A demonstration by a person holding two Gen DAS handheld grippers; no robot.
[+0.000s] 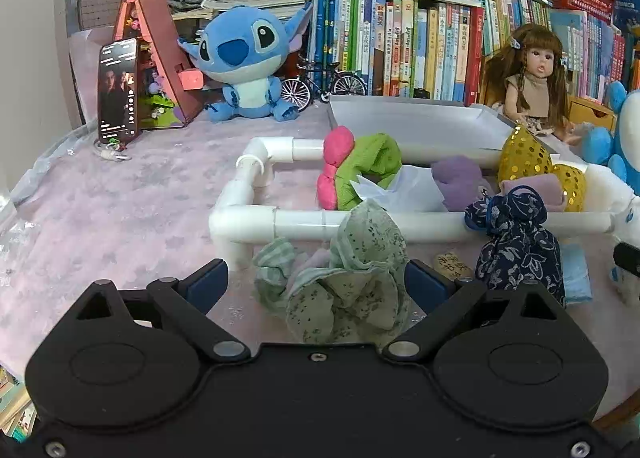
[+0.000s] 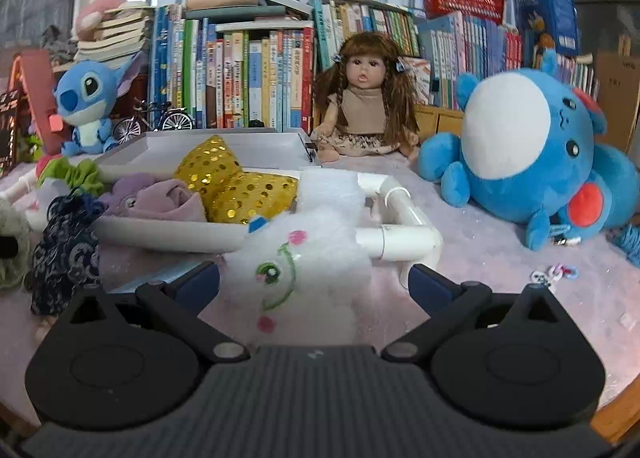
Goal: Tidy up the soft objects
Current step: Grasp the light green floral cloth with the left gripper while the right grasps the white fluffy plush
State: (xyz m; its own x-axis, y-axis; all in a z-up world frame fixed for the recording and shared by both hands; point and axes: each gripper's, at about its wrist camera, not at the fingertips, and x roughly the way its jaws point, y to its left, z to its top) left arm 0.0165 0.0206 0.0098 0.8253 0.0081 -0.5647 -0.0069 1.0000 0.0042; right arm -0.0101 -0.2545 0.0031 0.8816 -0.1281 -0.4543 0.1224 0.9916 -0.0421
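A white pipe frame lies on the pink cloth and holds soft items: a pink and green piece, a purple cloth and a gold sequin piece. A green floral cloth hangs over the front pipe, between the wide-apart fingers of my left gripper; the left pad stands clear of it. A navy floral cloth hangs beside it. My right gripper is open around a white fluffy plush that leans on the frame's corner, with gaps on both sides.
A blue Stitch plush, a phone and a toy bicycle stand at the back left. A doll sits before the bookshelf. A big blue plush lies at the right. A white tray sits behind the frame.
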